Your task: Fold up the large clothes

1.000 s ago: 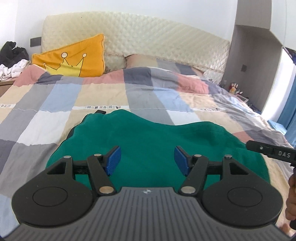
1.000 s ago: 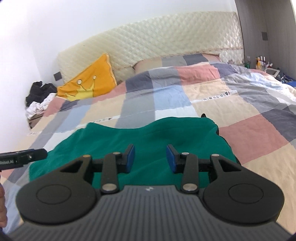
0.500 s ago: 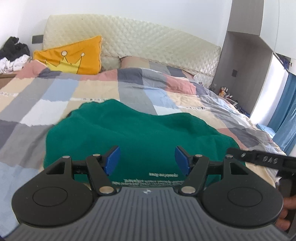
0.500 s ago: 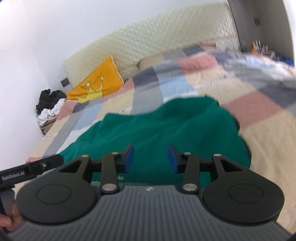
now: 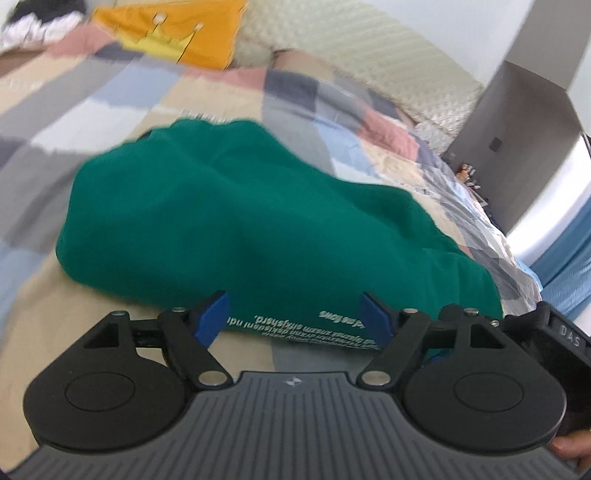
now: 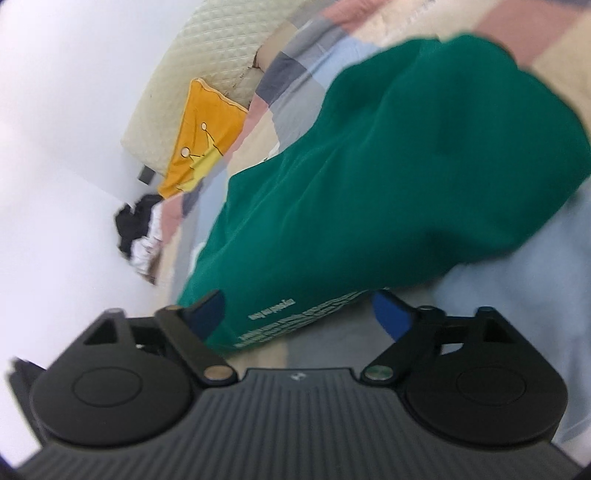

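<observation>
A green garment (image 5: 240,221) lies bunched on the patchwork bed, its near hem printed with white lettering. My left gripper (image 5: 295,317) hovers low over that hem; its jaws are opening, and the blue pads stand apart with the hem between them, unpressed. In the right wrist view the picture is rolled and the same green garment (image 6: 388,177) fills the middle. My right gripper (image 6: 299,310) is also opening wide; the lettered hem lies between its pads, not squeezed. The right gripper's black body (image 5: 561,332) shows at the left view's right edge.
A patchwork quilt (image 5: 92,99) covers the bed. An orange crown cushion (image 5: 177,33) leans on the quilted headboard (image 5: 369,55). A pile of dark and white clothes (image 6: 140,229) lies beside the bed. A grey cabinet (image 5: 517,129) stands at the right.
Both grippers have dropped closer to the garment's near hem and opened wider. The right gripper has rolled, so its view is tilted. The lettered hem now shows between the pads.
</observation>
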A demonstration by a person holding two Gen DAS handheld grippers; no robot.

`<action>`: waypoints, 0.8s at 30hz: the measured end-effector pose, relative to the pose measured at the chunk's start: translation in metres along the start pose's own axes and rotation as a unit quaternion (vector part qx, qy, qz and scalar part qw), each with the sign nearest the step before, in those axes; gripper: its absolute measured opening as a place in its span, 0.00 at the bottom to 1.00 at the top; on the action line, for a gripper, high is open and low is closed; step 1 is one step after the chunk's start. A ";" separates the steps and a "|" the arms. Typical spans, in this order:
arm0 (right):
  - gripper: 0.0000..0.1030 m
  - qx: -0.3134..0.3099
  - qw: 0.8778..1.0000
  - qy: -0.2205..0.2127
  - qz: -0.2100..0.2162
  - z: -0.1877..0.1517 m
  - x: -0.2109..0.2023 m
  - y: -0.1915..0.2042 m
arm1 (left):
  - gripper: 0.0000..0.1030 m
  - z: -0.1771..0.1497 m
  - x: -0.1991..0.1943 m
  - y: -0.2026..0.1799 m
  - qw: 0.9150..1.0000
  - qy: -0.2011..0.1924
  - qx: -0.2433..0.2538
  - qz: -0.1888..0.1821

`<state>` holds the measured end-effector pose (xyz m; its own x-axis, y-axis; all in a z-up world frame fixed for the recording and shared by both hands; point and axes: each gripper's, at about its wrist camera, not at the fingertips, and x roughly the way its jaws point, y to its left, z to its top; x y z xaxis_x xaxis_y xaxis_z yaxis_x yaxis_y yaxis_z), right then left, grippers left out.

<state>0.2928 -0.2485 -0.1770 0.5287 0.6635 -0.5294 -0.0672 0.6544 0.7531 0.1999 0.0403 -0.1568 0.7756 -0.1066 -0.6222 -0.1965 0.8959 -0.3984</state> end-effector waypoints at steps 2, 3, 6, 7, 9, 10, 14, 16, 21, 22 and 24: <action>0.88 0.030 0.999 0.010 0.007 0.002 0.008 -0.008 | 0.81 0.003 0.008 0.008 1.000 0.011 -0.020 -0.003; 0.88 0.048 0.999 0.015 0.012 0.002 0.014 -0.013 | 0.82 0.003 0.011 0.011 0.999 0.015 -0.030 -0.004; 0.88 0.093 0.995 0.021 0.024 0.003 0.027 -0.024 | 0.88 0.003 0.021 0.020 0.998 0.023 -0.058 -0.006; 0.89 0.106 0.994 0.022 0.026 0.003 0.033 -0.028 | 0.90 0.004 0.025 0.024 0.997 0.025 -0.069 -0.007; 0.88 0.126 0.991 0.027 0.029 0.005 0.044 -0.033 | 0.91 0.005 0.032 0.030 0.995 0.031 -0.091 -0.013; 0.89 0.136 0.990 0.029 0.029 0.005 0.051 -0.037 | 0.92 0.006 0.035 0.034 0.994 0.034 -0.103 -0.018; 0.90 0.181 0.982 0.030 0.054 0.008 0.066 -0.049 | 0.92 0.005 0.045 0.051 0.986 0.040 -0.158 -0.037; 0.90 0.190 0.980 0.023 0.061 0.010 0.065 -0.050 | 0.92 0.005 0.049 0.059 0.980 0.042 -0.188 -0.047; 0.90 0.243 0.967 -0.018 0.074 0.015 0.050 -0.064 | 0.92 0.002 0.061 0.085 0.956 0.043 -0.281 -0.078; 0.90 0.255 0.963 -0.029 0.075 0.015 0.045 -0.069 | 0.93 0.002 0.063 0.089 0.951 0.041 -0.296 -0.084; 0.90 0.284 0.954 -0.049 0.079 0.015 0.035 -0.078 | 0.93 0.001 0.065 0.097 0.940 0.035 -0.326 -0.095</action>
<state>0.3297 -0.2818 -0.2484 0.6283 0.6824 -0.3735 0.3016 0.2289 0.9255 0.2319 0.1206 -0.2357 0.7972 -0.2859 -0.5318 -0.4026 0.4047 -0.8211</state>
